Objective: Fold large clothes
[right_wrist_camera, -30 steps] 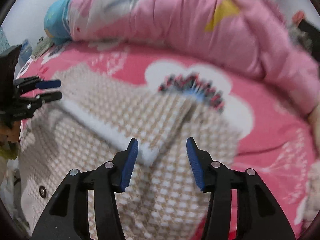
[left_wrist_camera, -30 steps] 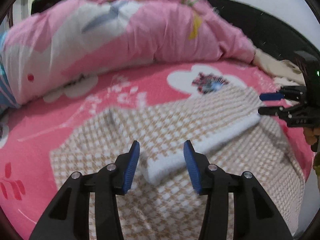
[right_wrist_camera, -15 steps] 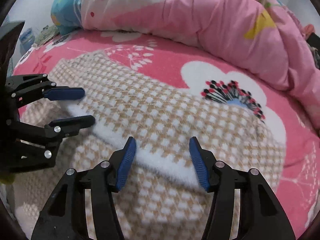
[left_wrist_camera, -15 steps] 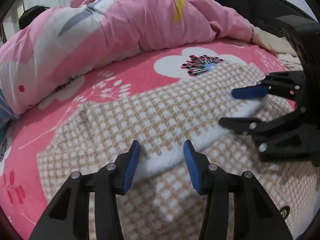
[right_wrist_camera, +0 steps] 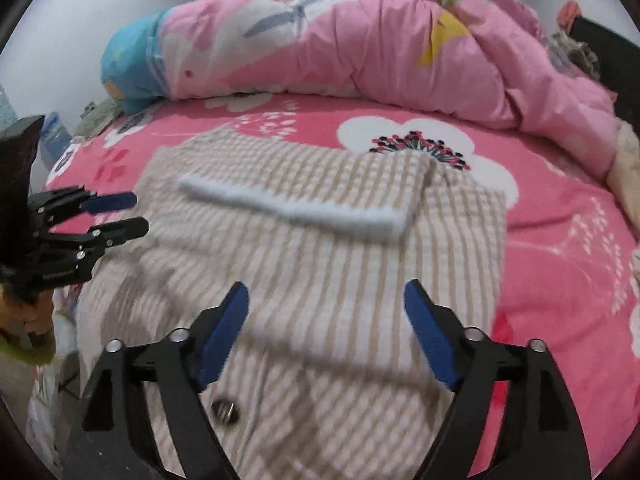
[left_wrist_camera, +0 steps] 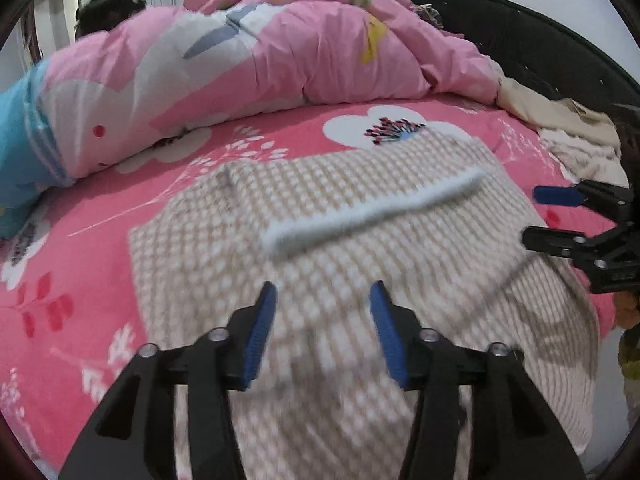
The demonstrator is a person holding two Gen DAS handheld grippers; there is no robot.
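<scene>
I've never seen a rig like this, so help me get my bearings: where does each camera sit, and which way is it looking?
Left wrist: rides the left gripper, looking down along its empty, opening fingers at the checked garment; the right gripper shows at the right edge.
Right wrist: rides the right gripper, jaws opening and empty, over the same garment; the left gripper shows at left.
Shared: the garment's white hem, the pink sheet, the quilt.
</scene>
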